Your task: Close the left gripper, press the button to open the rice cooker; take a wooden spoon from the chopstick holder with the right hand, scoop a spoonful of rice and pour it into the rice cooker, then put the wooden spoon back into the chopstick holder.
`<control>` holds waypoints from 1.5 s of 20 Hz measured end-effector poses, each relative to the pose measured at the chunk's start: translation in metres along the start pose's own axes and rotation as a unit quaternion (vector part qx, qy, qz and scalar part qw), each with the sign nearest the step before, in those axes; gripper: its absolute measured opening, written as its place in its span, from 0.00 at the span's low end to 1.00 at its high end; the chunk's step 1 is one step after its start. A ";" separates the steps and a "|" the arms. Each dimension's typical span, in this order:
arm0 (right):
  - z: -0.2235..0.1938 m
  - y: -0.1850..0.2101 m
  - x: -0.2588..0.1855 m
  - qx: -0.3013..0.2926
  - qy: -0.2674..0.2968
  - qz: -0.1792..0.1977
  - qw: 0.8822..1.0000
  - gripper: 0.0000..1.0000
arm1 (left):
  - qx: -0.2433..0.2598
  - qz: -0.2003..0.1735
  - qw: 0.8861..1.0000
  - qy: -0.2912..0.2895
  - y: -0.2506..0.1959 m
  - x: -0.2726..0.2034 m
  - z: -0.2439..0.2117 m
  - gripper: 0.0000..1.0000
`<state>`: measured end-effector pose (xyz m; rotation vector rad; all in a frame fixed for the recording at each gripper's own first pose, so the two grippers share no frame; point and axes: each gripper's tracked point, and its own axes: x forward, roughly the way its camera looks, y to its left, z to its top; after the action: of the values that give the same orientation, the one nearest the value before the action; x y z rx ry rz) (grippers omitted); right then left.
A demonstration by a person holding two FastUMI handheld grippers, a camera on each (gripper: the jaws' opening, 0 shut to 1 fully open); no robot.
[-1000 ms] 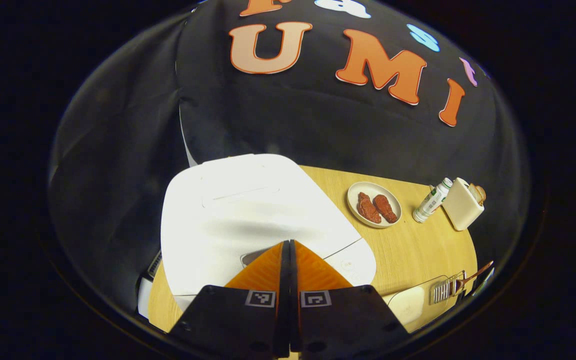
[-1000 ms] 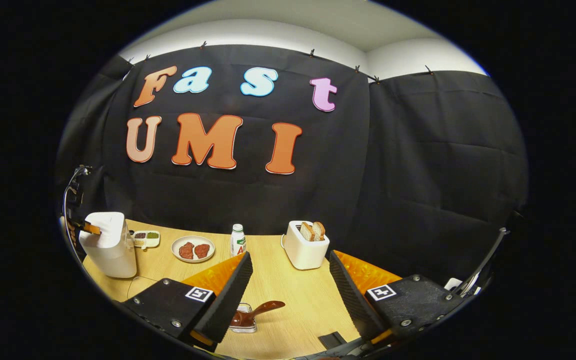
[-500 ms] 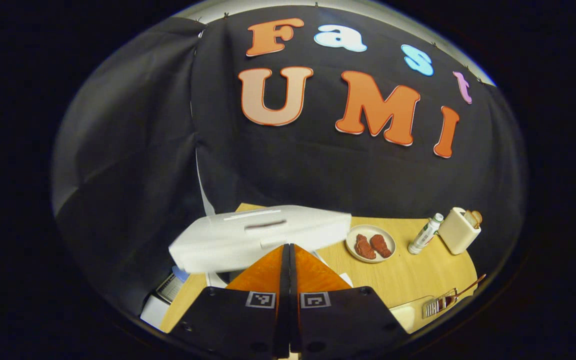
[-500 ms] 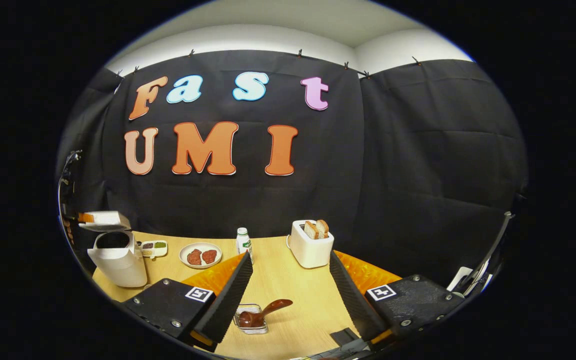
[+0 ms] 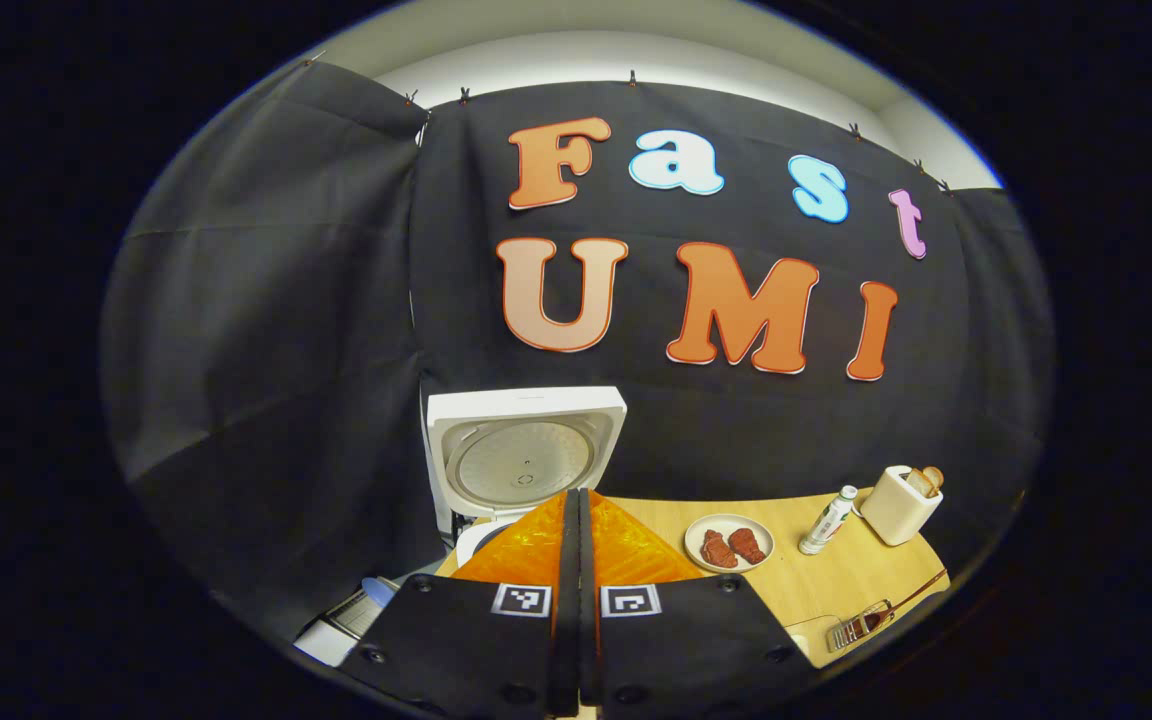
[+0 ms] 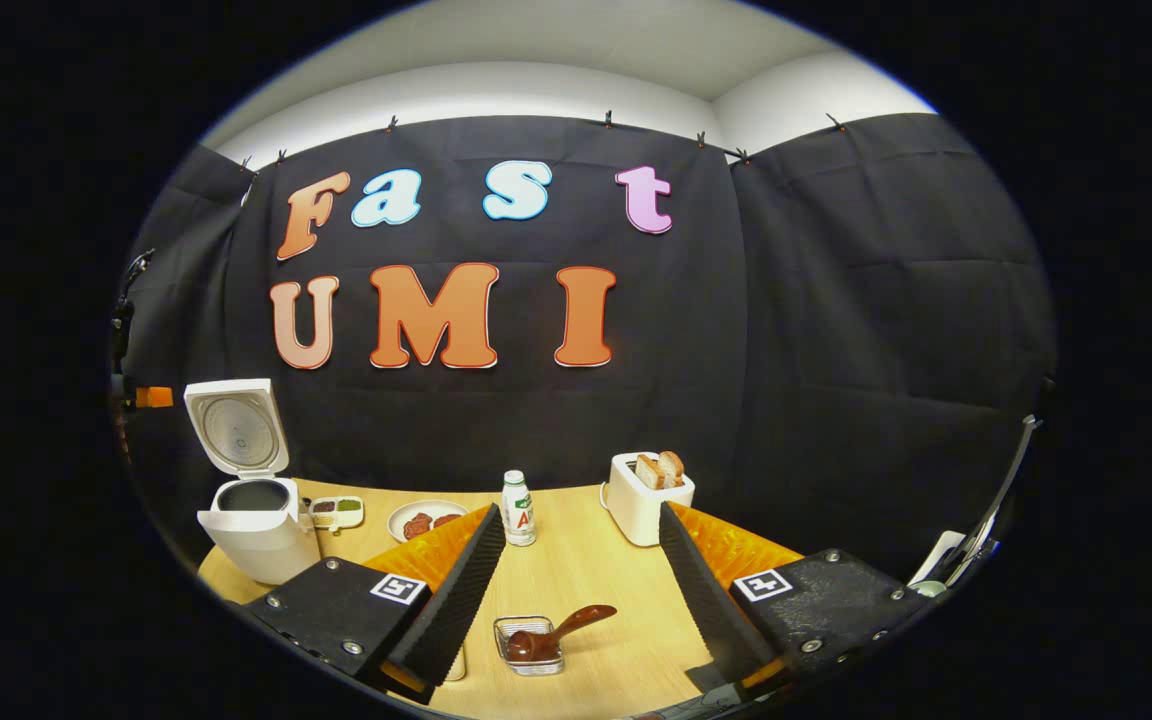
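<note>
- Rice cooker (image 6: pixel 254 520) stands at the table's (image 6: pixel 586 570) left edge, lid upright.
- Left gripper (image 5: pixel 578 500) is pressed together, empty, near the cooker.
- Wooden spoon (image 6: pixel 561 632) lies in the wire holder (image 6: pixel 528 644) mid-table, bare wood around.
- Right gripper (image 6: pixel 576 540) gapes wide above, empty.

I see the white rice cooker (image 6: pixel 254 530) at about 9 o'clock in the right gripper view, standing on the bench (image 6: pixel 576 590) with its lid (image 6: pixel 237 424) swung fully up, ribbed inner plate facing out, dark pot mouth open below. In the left gripper view the raised lid (image 5: pixel 524 450) sits at centre. The wooden spoon (image 6: pixel 558 634), dark brown, rests tilted in the small wire chopstick holder (image 6: pixel 528 645) at 6 o'clock, handle toward 2 o'clock; the rice I can't make out clearly.
</note>
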<state>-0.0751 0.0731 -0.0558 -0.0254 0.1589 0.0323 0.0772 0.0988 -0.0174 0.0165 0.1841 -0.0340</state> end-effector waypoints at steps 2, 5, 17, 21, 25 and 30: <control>-0.006 0.003 0.002 0.002 0.003 0.003 1.000 0.96 | 0.000 0.010 1.000 -0.013 0.005 -0.016 0.011 0.05; -0.013 0.007 0.004 0.003 0.004 0.009 1.000 0.96 | -0.005 0.034 0.999 -0.039 0.018 -0.037 0.029 0.05; -0.080 -0.004 0.045 0.039 0.047 0.006 0.998 0.96 | -0.024 0.071 0.994 -0.085 0.052 -0.085 0.051 0.71; -0.116 -0.005 0.066 0.051 0.077 0.003 0.996 0.96 | -0.012 0.084 0.992 -0.097 0.056 -0.095 0.058 1.00; -0.158 -0.013 0.081 0.090 0.118 -0.008 0.989 0.96 | -0.011 0.094 0.991 -0.098 0.058 -0.100 0.057 1.00; -0.198 -0.002 0.094 0.140 0.157 0.001 0.978 0.95 | -0.010 0.109 0.990 -0.091 0.064 -0.105 0.054 1.00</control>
<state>-0.0134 0.0685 -0.2666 0.2525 0.4794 0.0074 -0.0142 0.1649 0.0559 0.0143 -0.0008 0.1844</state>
